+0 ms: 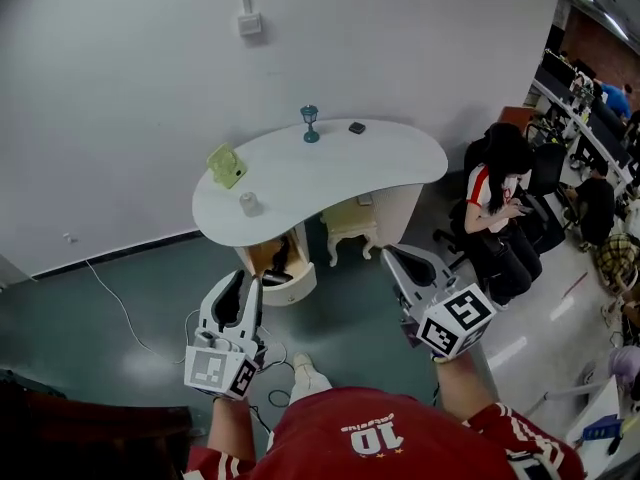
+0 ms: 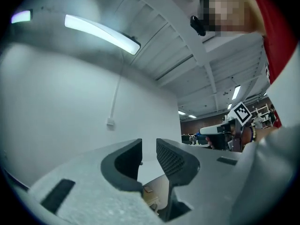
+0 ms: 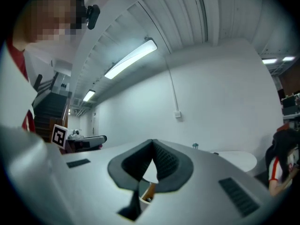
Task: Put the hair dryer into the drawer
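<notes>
Under the white curved table (image 1: 330, 173) a wooden drawer (image 1: 292, 290) stands pulled out. A dark thing that looks like the hair dryer (image 1: 281, 260) lies in it, and a black cord (image 1: 275, 360) trails on the floor in front. My left gripper (image 1: 243, 280) (image 2: 149, 146) is held up in front of the drawer, apart from it, open by a narrow gap with nothing between the jaws. My right gripper (image 1: 393, 256) (image 3: 152, 144) is raised to the right of the drawer, its jaw tips touching, shut and empty.
On the table stand a teal goblet (image 1: 311, 123), a small dark object (image 1: 357, 127), a green item (image 1: 227, 165) and a small jar (image 1: 249, 203). A white stool (image 1: 350, 230) sits under the table. A person (image 1: 497, 200) sits at the right. A thin cable (image 1: 118, 303) runs over the floor.
</notes>
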Demonstrator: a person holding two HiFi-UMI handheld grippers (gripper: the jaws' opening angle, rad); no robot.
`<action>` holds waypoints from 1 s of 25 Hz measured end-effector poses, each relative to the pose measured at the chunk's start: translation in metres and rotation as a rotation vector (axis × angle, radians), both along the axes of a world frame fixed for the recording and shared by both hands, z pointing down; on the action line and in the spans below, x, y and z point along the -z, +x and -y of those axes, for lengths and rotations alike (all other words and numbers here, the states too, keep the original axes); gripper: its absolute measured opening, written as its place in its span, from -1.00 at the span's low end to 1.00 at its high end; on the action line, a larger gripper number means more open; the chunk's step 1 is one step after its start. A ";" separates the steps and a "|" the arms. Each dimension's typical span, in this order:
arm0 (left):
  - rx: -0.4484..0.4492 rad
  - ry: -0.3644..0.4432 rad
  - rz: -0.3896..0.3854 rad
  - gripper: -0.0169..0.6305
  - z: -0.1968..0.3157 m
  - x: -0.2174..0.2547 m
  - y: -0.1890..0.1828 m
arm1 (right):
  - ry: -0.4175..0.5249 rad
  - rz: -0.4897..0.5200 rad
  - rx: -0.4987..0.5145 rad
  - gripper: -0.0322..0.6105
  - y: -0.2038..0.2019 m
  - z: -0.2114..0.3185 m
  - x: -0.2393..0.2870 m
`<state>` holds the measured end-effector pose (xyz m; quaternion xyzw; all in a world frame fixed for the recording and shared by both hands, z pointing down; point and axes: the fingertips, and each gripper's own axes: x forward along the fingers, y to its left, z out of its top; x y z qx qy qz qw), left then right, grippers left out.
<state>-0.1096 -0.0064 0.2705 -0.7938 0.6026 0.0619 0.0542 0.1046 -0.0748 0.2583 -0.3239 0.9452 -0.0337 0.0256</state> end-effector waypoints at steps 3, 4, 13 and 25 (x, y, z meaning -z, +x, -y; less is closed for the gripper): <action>0.060 0.006 0.012 -0.79 -0.030 0.006 0.015 | 0.045 0.004 -0.001 -0.88 0.025 -0.024 0.006; 0.080 0.010 0.014 -0.86 -0.038 0.008 0.019 | 0.058 0.010 -0.001 -0.88 0.031 -0.032 0.008; 0.104 0.018 0.011 -0.97 -0.096 0.011 0.060 | 0.099 0.039 -0.012 -0.88 0.071 -0.085 0.005; 0.106 0.020 0.035 -0.97 -0.133 0.018 0.078 | 0.126 0.042 0.015 -0.89 0.076 -0.117 0.008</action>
